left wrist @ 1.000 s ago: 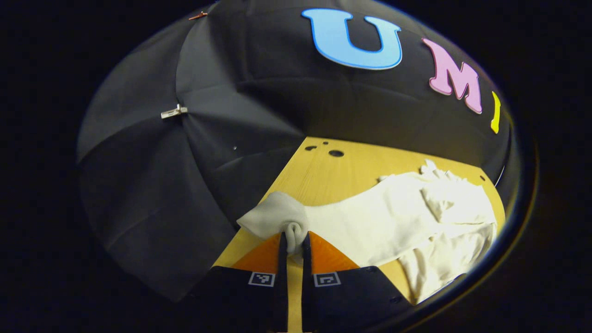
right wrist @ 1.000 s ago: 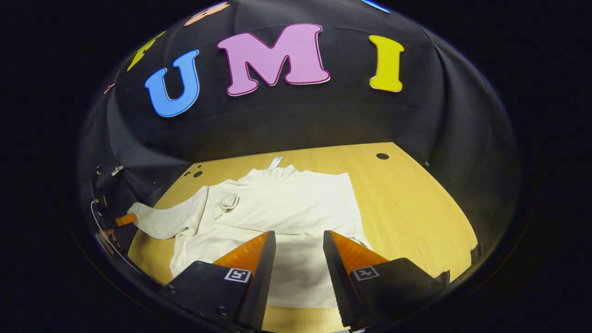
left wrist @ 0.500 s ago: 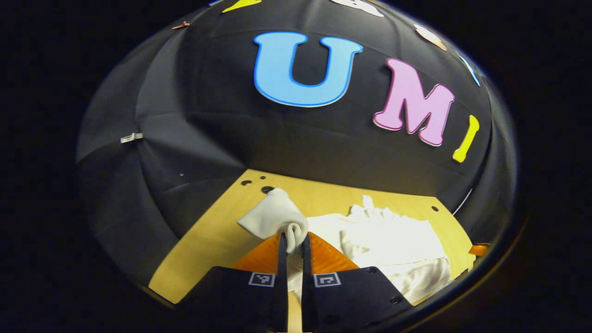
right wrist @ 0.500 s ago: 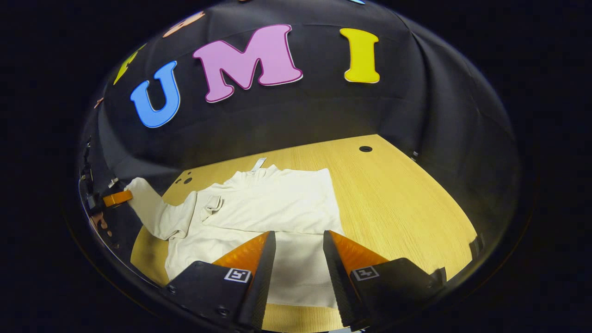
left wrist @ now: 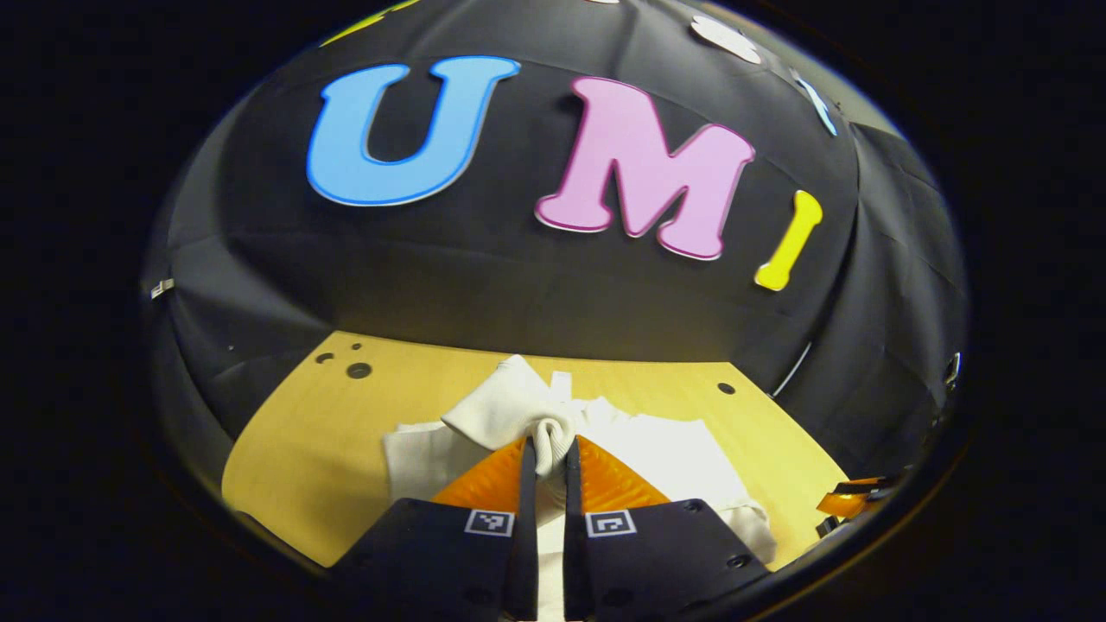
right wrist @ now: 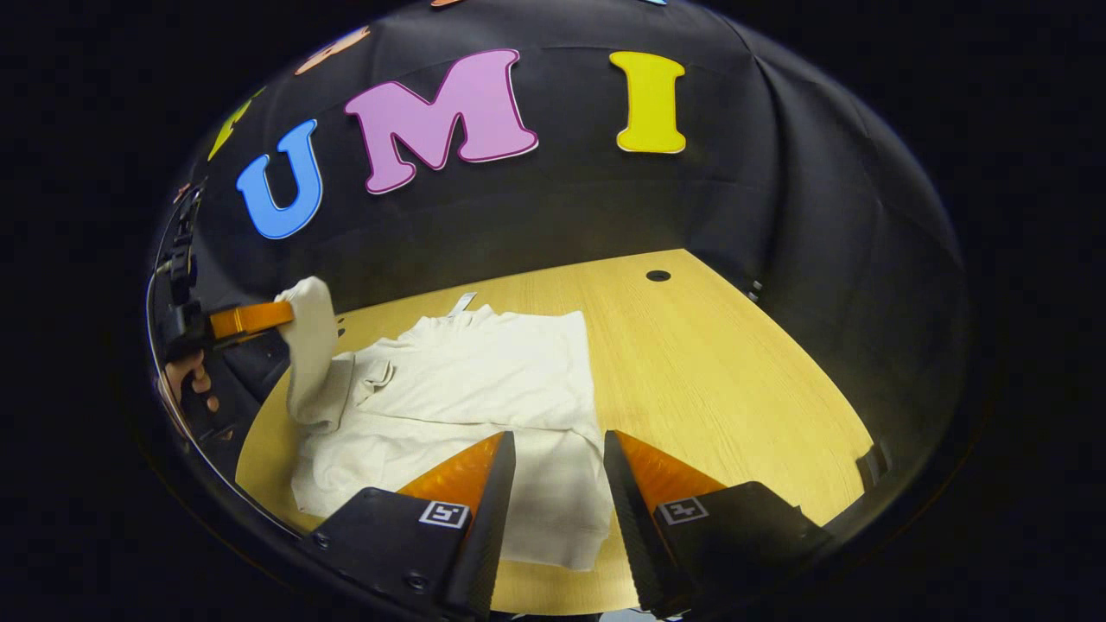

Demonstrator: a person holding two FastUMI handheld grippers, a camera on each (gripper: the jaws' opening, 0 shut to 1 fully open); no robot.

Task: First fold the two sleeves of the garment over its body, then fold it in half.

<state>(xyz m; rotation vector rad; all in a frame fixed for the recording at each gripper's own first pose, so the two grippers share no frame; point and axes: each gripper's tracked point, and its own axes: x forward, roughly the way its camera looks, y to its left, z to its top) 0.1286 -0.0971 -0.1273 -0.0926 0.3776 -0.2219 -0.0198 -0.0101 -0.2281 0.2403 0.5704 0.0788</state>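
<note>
Sleeve folding underway, judged roughly a third done. Left gripper pinched tight on cuff of left sleeve, lifted off table beside garment; not yet laid over body. Right side of garment looks straight-edged, so other sleeve probably folded in already; half fold pending. Right gripper spread wide, holding nothing, hovering above hem. Right gripper view gives whole garment layout plus hand behind left gripper; left gripper view gives pinch detail close up.
</note>
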